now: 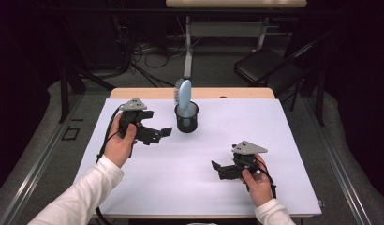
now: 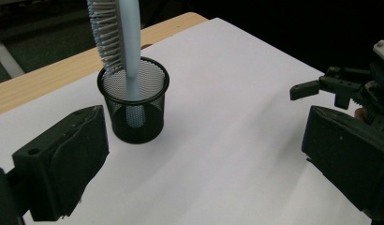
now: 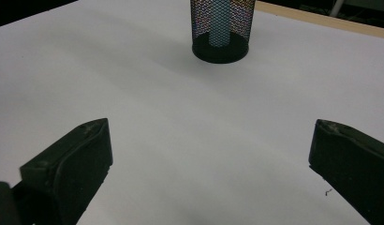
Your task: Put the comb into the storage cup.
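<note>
A pale blue brush (image 1: pixel 184 96) stands handle-down in a black mesh cup (image 1: pixel 187 117) at the back of the white-covered desk (image 1: pixel 274 140), bristle head leaning clear of the rim. The left claw (image 1: pixel 157 133), jaws spread wide and empty, hovers just beside the cup; the right claw (image 1: pixel 219 167), equally agape, waits well apart. The mesh blurs the handle's foot.

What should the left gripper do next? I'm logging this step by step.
Probably ease the left gripper toward the brush. Its jaws are open and empty beside the mesh cup, where the brush stands upright, bristles up.
</note>
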Available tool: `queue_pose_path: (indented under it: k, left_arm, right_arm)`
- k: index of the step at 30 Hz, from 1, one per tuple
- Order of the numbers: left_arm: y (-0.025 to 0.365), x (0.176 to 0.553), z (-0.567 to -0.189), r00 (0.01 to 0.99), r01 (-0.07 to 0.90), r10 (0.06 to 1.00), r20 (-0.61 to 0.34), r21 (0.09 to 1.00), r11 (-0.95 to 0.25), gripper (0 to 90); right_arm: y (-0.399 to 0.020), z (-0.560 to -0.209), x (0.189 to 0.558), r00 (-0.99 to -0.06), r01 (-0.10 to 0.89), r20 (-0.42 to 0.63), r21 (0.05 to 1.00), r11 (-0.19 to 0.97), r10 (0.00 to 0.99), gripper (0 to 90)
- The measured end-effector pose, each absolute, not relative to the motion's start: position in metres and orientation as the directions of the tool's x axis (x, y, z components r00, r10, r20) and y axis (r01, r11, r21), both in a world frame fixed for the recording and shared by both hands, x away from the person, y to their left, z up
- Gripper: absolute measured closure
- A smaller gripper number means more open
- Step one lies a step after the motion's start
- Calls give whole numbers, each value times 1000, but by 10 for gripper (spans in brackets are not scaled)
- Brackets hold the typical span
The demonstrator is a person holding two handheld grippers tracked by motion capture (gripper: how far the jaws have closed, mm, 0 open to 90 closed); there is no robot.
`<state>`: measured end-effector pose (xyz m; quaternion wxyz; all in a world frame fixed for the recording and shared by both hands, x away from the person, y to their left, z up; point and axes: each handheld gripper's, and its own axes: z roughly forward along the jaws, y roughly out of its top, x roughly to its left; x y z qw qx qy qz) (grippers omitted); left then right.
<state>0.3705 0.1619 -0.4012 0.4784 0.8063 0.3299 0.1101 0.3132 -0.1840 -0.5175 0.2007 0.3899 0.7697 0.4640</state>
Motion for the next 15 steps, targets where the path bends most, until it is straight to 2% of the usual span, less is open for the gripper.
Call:
queue_pose_path:
  k: [15]
  left_arm:
    - [182, 353, -427, 742, 429, 652, -155, 857, -285, 12]
  right_arm:
    - [-183, -517, 313, -618, 410, 50, 872, 268, 784, 0]
